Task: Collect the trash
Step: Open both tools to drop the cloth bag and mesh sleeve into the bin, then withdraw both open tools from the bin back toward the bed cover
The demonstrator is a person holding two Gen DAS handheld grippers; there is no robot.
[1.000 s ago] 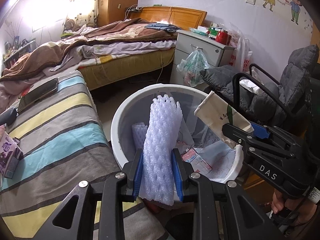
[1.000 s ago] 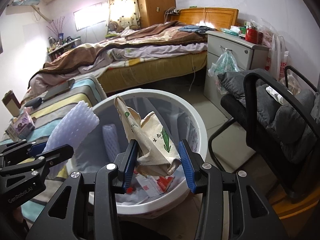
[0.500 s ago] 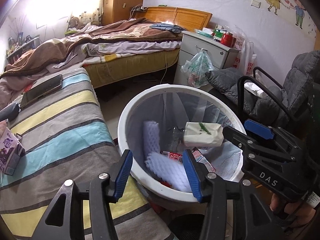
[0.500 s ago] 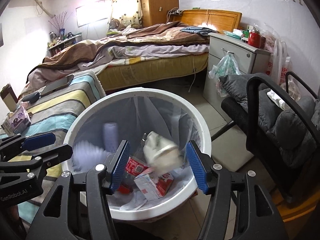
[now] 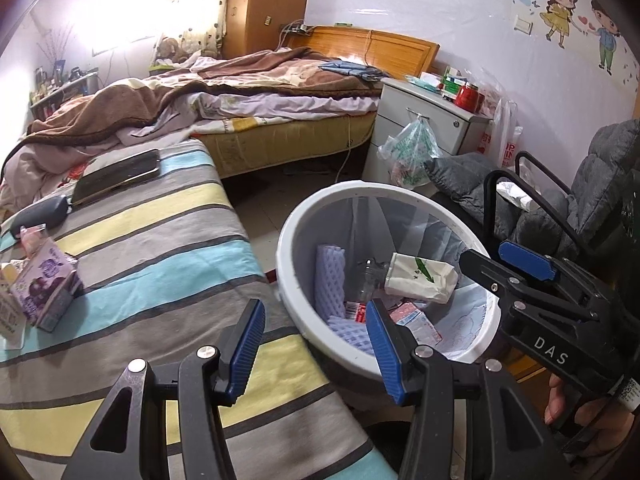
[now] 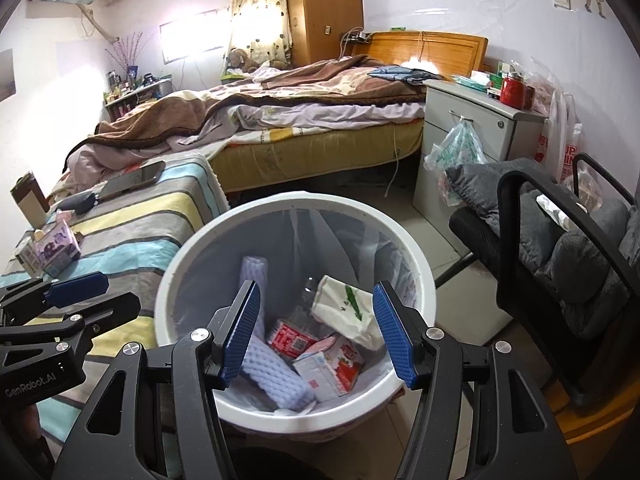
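A white trash bin [image 6: 192, 248] with a clear liner stands on the floor beside the striped bed; it also shows in the left wrist view [image 5: 288, 240]. In it lie white foam netting [image 6: 276, 376], a crumpled paper bag with a green print [image 6: 348, 308] and red-and-white cartons [image 6: 332, 368]. My right gripper [image 6: 316, 332] is open and empty above the bin. My left gripper [image 5: 316, 344] is open and empty over the bed's edge at the bin's left rim. A purple carton [image 5: 44, 284] lies on the striped cover.
A phone [image 5: 116, 176] and a dark case [image 5: 40, 212] lie on the striped cover [image 5: 160, 248]. A grey padded chair [image 6: 560, 248] stands right of the bin. A nightstand [image 6: 472, 128] with a hanging plastic bag and a large unmade bed are behind.
Both grippers opened. The foam netting dropped from the left and the paper bag from the right into the bin. The left gripper has shifted left toward the bed.
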